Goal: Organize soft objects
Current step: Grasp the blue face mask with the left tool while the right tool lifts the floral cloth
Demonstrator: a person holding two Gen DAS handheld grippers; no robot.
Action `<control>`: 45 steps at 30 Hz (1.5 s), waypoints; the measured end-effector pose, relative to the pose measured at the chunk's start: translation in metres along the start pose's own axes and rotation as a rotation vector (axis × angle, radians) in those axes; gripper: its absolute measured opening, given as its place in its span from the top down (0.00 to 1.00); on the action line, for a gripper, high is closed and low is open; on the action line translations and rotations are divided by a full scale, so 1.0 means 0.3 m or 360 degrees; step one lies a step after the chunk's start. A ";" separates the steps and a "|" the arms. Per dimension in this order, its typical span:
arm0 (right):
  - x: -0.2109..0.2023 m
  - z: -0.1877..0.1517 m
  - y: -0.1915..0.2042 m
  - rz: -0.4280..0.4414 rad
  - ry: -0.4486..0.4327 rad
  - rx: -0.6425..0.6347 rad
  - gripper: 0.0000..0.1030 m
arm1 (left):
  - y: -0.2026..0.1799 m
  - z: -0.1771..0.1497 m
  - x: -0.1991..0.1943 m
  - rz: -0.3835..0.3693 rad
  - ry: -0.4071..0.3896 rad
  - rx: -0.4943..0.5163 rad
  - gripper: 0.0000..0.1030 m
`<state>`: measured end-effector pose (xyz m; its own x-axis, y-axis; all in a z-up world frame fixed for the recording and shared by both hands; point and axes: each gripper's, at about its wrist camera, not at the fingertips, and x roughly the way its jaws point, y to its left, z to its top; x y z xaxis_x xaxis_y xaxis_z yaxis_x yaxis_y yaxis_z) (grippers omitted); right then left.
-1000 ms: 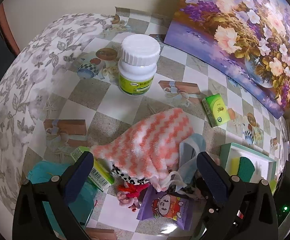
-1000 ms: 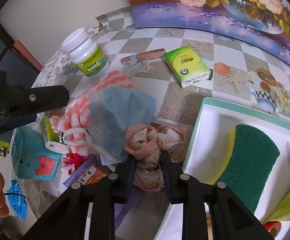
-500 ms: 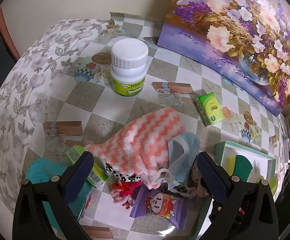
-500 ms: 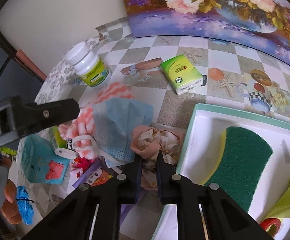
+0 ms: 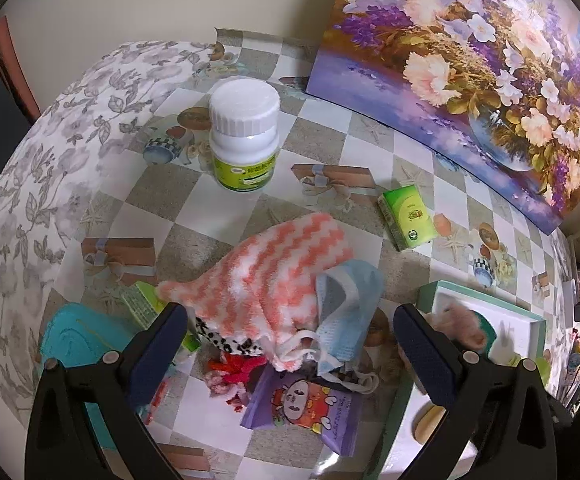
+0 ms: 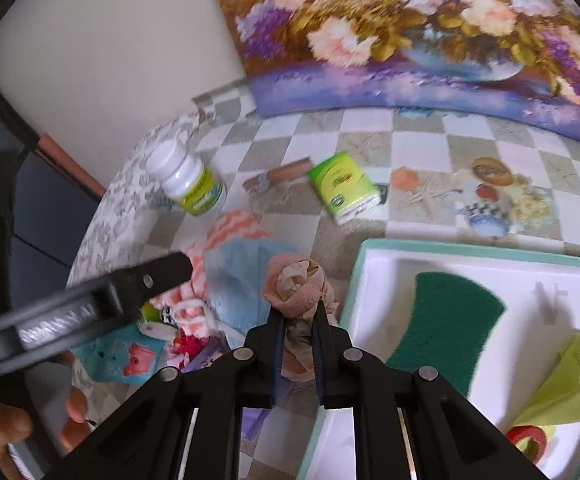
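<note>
The white tray [image 6: 373,280] sat just right of the pile. The right gripper [image 6: 297,320] was clamped on the pink crumpled cloth [image 6: 295,284], lifted beside the tray's rim — a loose fold could snag that rim. The left gripper [image 5: 290,324] hung with jaws apart over the striped cloth [image 5: 274,272] — empty.

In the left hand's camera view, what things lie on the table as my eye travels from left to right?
Teal plush item → white plastic bottle with green label → pink-and-white striped fuzzy cloth → light blue face mask → green tissue packet → mint-rimmed white tray.
</note>
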<state>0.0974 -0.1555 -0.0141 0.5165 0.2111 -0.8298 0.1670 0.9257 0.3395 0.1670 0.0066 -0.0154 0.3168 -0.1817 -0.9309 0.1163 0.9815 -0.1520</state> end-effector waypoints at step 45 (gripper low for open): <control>-0.327 0.051 -0.181 -0.0099 -0.0335 0.0206 0.87 | -0.128 0.004 -0.062 -0.0274 -0.0223 0.0091 0.86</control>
<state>0.0503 -0.2313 0.0557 0.6633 0.0723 -0.7449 0.3029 0.8842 0.3556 0.1578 -0.0278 0.0083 0.4149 -0.3570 -0.8369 0.2322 0.9309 -0.2819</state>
